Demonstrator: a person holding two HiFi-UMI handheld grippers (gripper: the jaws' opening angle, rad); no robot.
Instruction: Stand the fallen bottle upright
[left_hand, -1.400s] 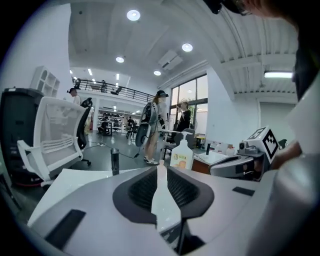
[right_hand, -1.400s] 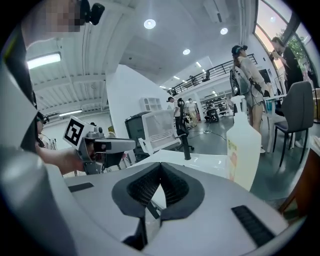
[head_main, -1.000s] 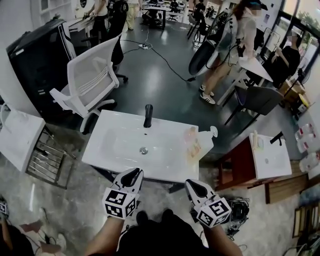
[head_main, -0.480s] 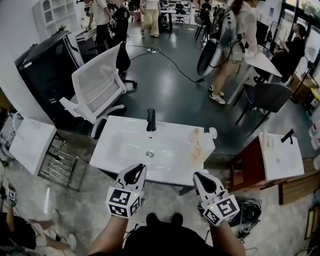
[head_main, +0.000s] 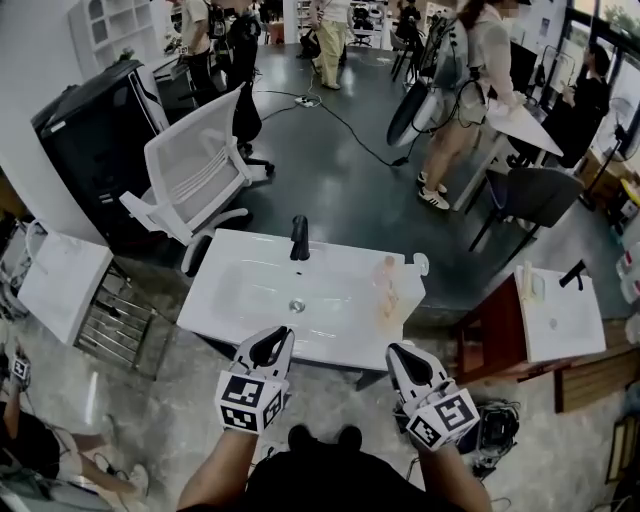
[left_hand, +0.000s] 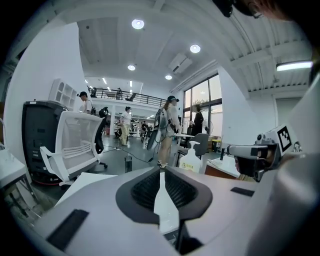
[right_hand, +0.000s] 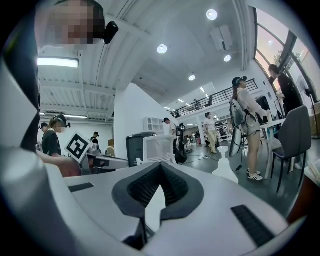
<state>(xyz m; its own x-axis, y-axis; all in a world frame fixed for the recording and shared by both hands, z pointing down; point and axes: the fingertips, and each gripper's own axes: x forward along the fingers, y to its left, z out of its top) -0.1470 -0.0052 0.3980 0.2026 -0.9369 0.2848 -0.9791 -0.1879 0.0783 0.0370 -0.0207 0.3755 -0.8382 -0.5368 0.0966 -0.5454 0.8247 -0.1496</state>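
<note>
A pale pinkish bottle (head_main: 385, 281) lies on its side on the right ledge of the white sink (head_main: 240, 298). A white pump bottle (head_main: 419, 265) stands upright just right of it, also seen as the pump bottle (left_hand: 191, 157) and the pump bottle (right_hand: 226, 168) in the gripper views. My left gripper (head_main: 282, 334) hovers at the sink's front edge; its jaws have just been closing, tips now meeting with nothing between them (left_hand: 160, 172). My right gripper (head_main: 393, 351) is level with it, shut and empty (right_hand: 161, 166), short of the fallen bottle.
A black faucet (head_main: 298, 238) stands at the sink's back edge. A white office chair (head_main: 195, 170) is behind on the left, a wire rack (head_main: 110, 320) to the left, and a low table (head_main: 555, 315) to the right. Several people stand further back.
Both grippers have risen a little and edged toward the sink's front edge. The view has shifted slightly. People in the background have walked on.
</note>
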